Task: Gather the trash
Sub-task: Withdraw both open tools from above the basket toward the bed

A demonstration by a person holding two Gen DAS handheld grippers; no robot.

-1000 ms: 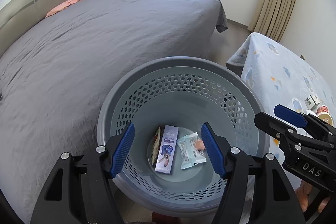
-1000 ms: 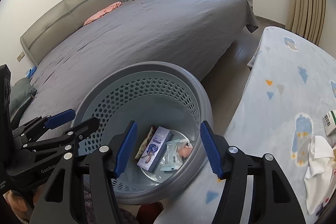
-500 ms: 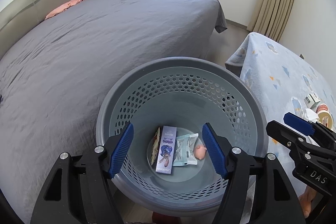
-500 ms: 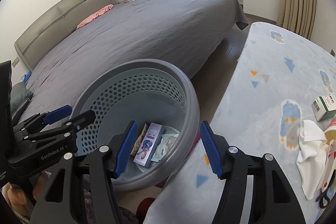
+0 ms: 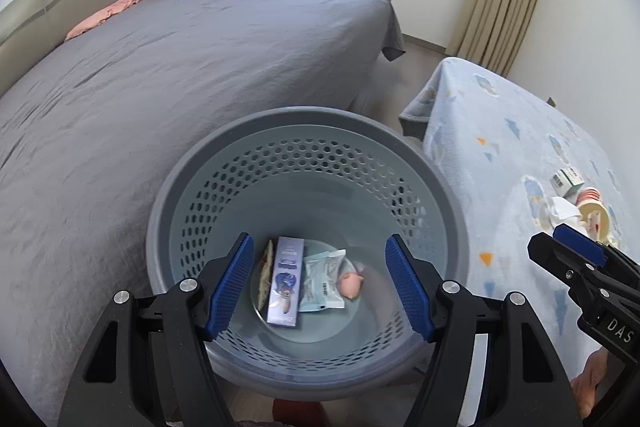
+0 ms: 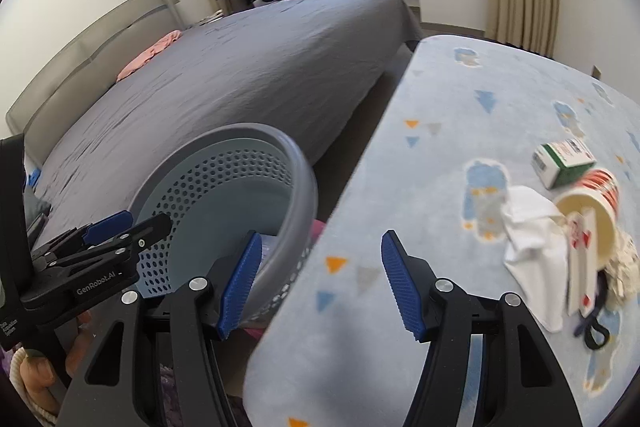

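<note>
Both grippers are spread wide and hold nothing. The left gripper (image 5: pixel 320 283) hangs over the basket (image 5: pixel 308 123). Aim the right gripper (image 6: pixel 320 283) at the cup (image 6: pixel 592 211) and tissue (image 6: pixel 532 239) on the tabletop (image 6: pixel 460 87), then pinch gently.

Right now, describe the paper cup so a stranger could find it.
Find the table under the pale blue patterned cloth beside the grey bed. Near its right edge lies the paper cup, tipped over, red-striped, between a green-and-white box and a crumpled white tissue.
</note>
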